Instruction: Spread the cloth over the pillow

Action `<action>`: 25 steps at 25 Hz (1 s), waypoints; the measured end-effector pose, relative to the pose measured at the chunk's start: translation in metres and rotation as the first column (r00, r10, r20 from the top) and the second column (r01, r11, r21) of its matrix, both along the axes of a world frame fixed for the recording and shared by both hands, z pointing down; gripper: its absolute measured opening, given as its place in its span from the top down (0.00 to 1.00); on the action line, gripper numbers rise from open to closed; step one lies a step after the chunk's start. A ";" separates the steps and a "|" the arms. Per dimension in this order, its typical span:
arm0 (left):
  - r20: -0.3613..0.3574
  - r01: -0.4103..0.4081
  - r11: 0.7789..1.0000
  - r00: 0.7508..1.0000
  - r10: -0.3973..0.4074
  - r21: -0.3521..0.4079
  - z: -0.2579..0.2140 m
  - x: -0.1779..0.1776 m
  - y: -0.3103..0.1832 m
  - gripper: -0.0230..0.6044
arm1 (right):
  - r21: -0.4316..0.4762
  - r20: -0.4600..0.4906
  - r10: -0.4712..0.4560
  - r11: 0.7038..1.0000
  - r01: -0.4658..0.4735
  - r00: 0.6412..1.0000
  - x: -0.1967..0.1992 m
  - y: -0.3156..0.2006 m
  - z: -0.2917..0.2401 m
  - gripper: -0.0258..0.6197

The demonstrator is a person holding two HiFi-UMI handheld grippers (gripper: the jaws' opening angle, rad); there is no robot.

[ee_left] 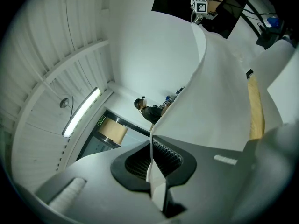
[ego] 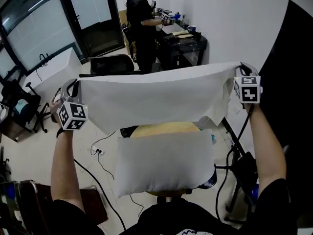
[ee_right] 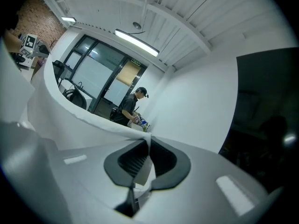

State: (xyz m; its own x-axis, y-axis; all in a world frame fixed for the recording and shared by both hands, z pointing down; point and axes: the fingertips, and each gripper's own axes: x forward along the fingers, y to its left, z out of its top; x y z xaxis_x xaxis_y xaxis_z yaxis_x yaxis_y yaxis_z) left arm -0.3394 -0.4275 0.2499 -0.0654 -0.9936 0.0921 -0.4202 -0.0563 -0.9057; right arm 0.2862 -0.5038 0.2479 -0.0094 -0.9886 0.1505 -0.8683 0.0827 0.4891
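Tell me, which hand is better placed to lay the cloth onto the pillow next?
Left, marginally. The left gripper and right gripper each pinch a corner of the cloth, stretched above the pillow; the left sits lower, nearer the pillow's edge. Likely both must lower together.

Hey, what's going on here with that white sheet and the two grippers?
A person is holding a white cloth stretched out in the air. One top corner is pinched in the left gripper and the other in the right gripper, with both sets of jaws shut on it. The cloth hangs over the far edge of a white pillow that lies on a round wooden top. The pillow is not yet covered.
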 end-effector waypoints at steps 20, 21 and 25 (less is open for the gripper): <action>-0.012 -0.054 0.993 0.999 0.053 -0.101 0.092 0.004 0.087 0.96 | -0.101 0.086 0.010 0.995 -0.001 0.996 0.021 0.088 0.100 0.94; -0.016 -0.059 0.993 0.998 0.058 -0.099 0.092 0.006 0.094 0.96 | -0.104 0.088 0.011 0.995 -0.002 0.996 0.022 0.094 0.103 0.94; -0.032 -0.075 0.992 0.997 0.072 -0.100 0.103 0.013 0.123 0.96 | -0.116 0.100 0.029 0.993 -0.017 0.995 0.029 0.118 0.118 0.94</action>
State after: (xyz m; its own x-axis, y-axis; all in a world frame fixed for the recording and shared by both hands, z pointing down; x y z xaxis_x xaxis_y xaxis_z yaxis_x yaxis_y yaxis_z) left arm -0.3264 -0.3043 0.3534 0.0113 -0.9811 0.1934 -0.4366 -0.1788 -0.8817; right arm 0.3157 -0.3858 0.3658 -0.0076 -0.9650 0.2621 -0.9154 0.1122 0.3865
